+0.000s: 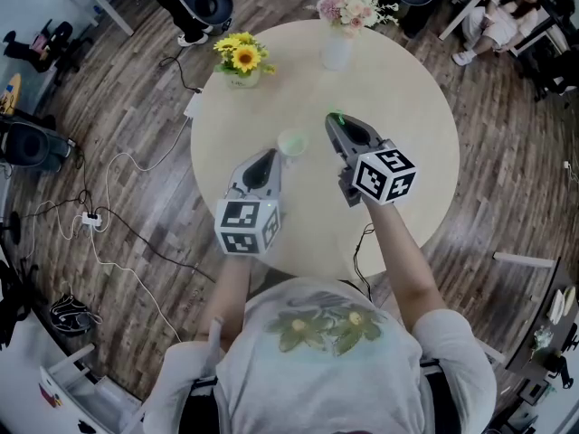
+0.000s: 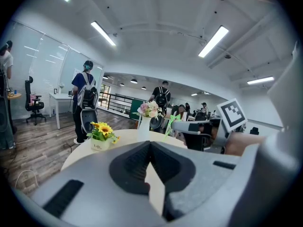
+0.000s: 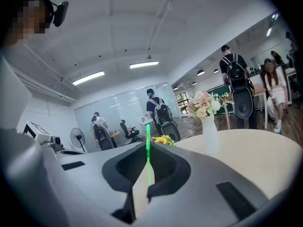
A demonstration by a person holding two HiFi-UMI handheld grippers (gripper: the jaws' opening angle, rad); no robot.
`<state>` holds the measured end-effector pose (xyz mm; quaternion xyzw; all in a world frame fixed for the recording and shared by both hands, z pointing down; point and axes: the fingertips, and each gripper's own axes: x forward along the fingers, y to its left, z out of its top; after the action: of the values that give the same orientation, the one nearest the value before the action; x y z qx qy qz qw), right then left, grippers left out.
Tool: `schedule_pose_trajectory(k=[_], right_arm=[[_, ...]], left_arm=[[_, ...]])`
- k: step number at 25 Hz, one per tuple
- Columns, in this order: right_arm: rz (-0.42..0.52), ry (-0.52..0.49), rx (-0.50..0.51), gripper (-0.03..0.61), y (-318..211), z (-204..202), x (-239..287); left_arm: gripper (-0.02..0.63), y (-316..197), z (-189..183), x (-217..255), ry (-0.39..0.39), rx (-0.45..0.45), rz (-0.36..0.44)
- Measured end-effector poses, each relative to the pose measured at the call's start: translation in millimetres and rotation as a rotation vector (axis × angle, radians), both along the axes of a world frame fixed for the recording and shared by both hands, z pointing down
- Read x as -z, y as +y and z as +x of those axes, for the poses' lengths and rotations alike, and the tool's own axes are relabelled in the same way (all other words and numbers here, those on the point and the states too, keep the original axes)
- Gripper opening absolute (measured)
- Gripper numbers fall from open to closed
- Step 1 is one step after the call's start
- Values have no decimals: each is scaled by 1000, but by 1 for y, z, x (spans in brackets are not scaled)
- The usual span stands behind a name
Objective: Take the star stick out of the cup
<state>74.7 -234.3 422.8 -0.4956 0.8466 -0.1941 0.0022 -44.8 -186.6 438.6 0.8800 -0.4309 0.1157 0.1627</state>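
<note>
The star stick (image 3: 147, 143) is a thin bright green rod, and my right gripper (image 3: 147, 161) is shut on it. It stands upright between the pads. In the head view the right gripper (image 1: 336, 121) hovers over the middle of the round table (image 1: 416, 152), and a bit of the green stick (image 1: 335, 113) shows at its tip. The pale green cup (image 1: 292, 143) stands on the table left of that gripper. My left gripper (image 1: 270, 157) is shut on nothing, with its tip just left of the cup. The left gripper view shows the stick (image 2: 171, 126) at the right gripper's nose. The cup is hidden there.
A small pot of sunflowers (image 1: 242, 61) and a white vase of pink flowers (image 1: 339, 39) stand at the table's far side. Cables (image 1: 118, 233) trail over the wooden floor on the left. Office chairs and people are around the room.
</note>
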Motion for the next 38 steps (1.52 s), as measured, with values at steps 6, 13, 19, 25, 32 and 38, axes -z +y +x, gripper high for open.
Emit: schedule_pose_trajectory(k=[6,13,19,25,32,38], right_arm=[[16,-31,-15,29,9,2,12],[20,-61,-31,29,23,3,19],[18,-79,-34,29,35,3,19],[22,-72,-39,29,49,-2,20],[20,-66,-58,29,62,-5,20],[28,-25,-69,29,67,-8,19]], left_arm=[[2,2,2,0,-1,-5,-1],[2,2,0,2,0,-4,3],[2,3,0,2,-1,-4,2],[2,6,0,2,-2,-7,2],[2,11,1,1,-5,-13,0],[2,14,2,-1,-10,-20,0]])
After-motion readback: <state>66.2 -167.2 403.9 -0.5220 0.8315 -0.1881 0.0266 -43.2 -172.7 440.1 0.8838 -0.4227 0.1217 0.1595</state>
